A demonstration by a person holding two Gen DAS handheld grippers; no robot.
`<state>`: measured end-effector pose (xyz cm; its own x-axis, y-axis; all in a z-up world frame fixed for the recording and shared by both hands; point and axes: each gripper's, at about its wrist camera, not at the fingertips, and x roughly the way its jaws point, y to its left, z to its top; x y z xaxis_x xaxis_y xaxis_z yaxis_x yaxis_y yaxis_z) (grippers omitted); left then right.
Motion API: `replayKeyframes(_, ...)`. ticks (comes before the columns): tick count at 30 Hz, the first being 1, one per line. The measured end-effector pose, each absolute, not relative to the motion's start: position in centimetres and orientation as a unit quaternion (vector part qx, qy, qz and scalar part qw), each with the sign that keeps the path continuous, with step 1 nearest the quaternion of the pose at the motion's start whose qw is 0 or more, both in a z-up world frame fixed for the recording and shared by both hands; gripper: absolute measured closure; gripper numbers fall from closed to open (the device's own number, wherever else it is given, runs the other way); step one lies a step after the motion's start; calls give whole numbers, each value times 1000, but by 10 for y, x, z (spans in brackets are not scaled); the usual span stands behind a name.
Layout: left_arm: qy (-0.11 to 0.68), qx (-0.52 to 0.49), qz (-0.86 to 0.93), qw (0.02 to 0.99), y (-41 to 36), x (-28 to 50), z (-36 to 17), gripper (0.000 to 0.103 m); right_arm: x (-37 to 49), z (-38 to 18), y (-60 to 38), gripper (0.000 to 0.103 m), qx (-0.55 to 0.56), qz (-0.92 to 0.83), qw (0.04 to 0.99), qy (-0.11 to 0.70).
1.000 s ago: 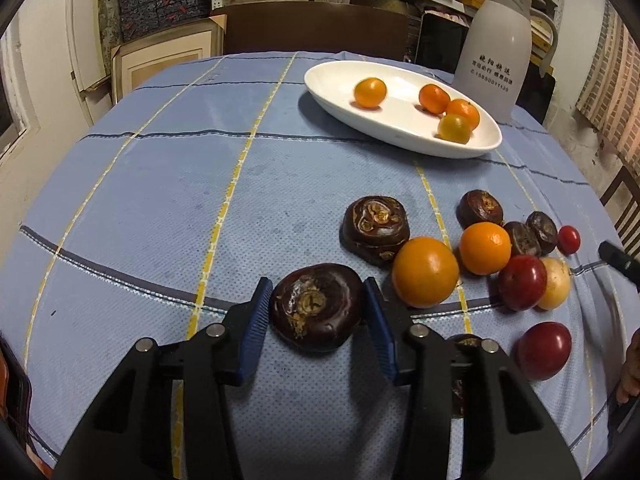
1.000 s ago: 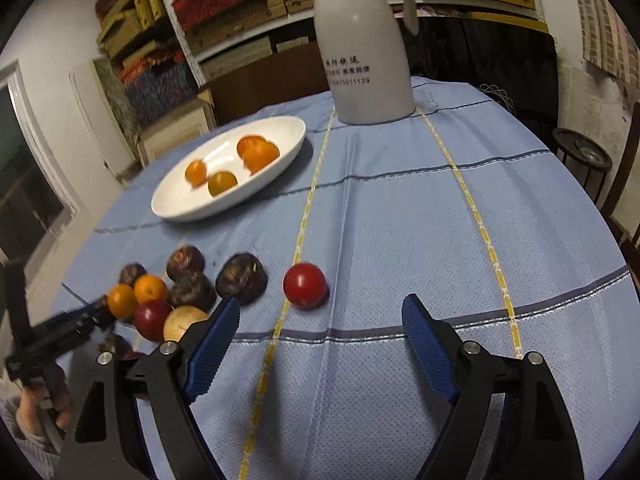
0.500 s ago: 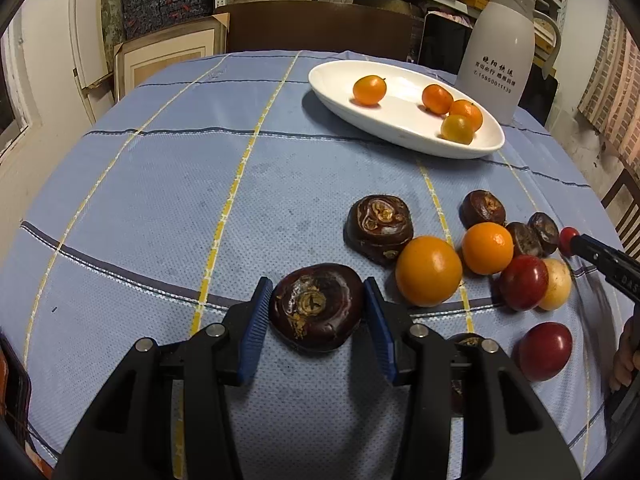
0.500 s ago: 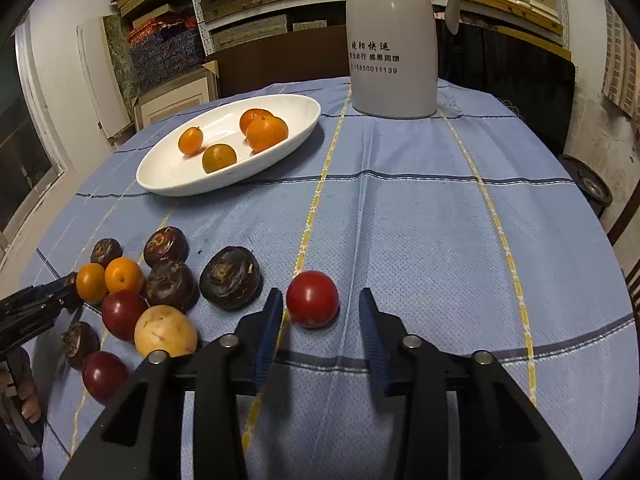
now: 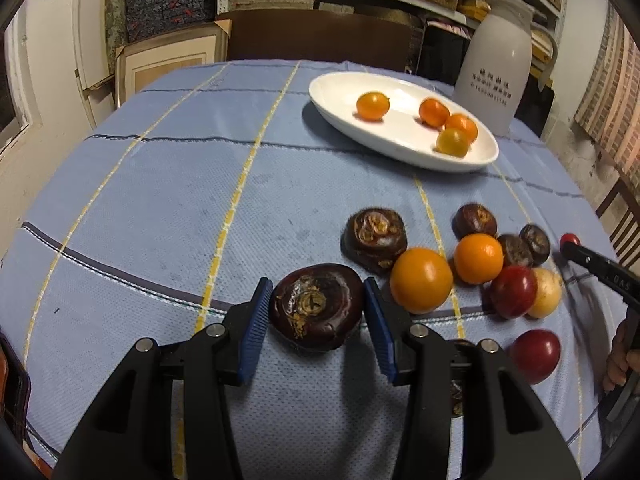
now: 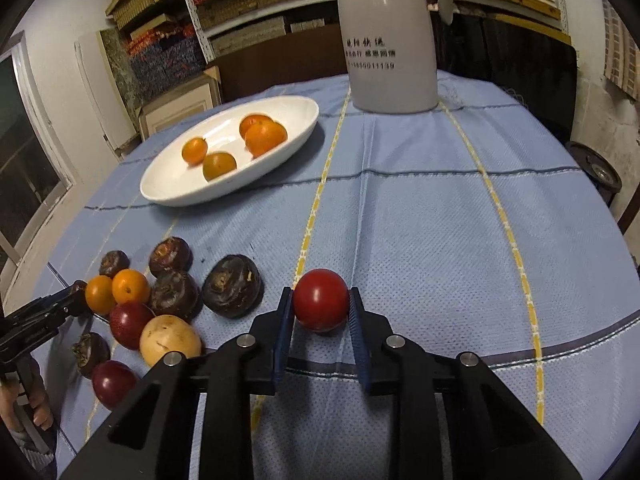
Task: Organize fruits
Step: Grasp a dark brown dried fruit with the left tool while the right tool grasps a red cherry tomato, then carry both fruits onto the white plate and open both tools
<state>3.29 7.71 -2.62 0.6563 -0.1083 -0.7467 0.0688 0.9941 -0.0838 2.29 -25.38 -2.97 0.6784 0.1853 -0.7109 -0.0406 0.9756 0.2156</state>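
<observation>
A blue checked cloth covers the table. My left gripper (image 5: 317, 286) is shut on a large dark water chestnut (image 5: 316, 312) that rests on the cloth. To its right lies a cluster of fruit: another chestnut (image 5: 376, 238), two oranges (image 5: 421, 280), red fruits (image 5: 513, 291) and a pale yellow one (image 5: 548, 296). My right gripper (image 6: 320, 293) is shut on a small red tomato (image 6: 320, 300), just right of the cluster. A white oval plate (image 6: 168, 196) at the back holds several small oranges (image 6: 266, 138).
A tall white thermos jug (image 6: 388, 40) stands behind the plate at the table's far edge. Shelves and boxes line the wall beyond. A hand (image 5: 618, 364) holding the right gripper shows at the left wrist view's right edge. Bare cloth (image 5: 160, 200) lies left of the fruit.
My right gripper's jaws came together from wide apart onto the red tomato. The left gripper and its chestnut have stayed put.
</observation>
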Motion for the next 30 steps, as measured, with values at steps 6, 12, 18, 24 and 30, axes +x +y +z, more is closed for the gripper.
replayKeyframes(6, 399, -19, -56, 915, 73, 51, 5, 58, 20, 2, -252, 76, 105, 90, 916, 376)
replayKeyframes(12, 386, -9, -74, 919, 46, 104, 37, 58, 57, 41, -220, 76, 91, 131, 914, 374)
replayKeyframes(18, 394, -8, -95, 914, 16, 162, 34, 58, 118, 35, -183, 76, 98, 152, 905, 385)
replayKeyframes(24, 420, -20, -84, 904, 18, 209, 7, 58, 171, 15, -153, 74, 102, 171, 892, 406)
replayKeyframes(30, 414, -44, -94, 904, 29, 214, 6, 57, 177, 15, -160, 56, 118, 176, 893, 396)
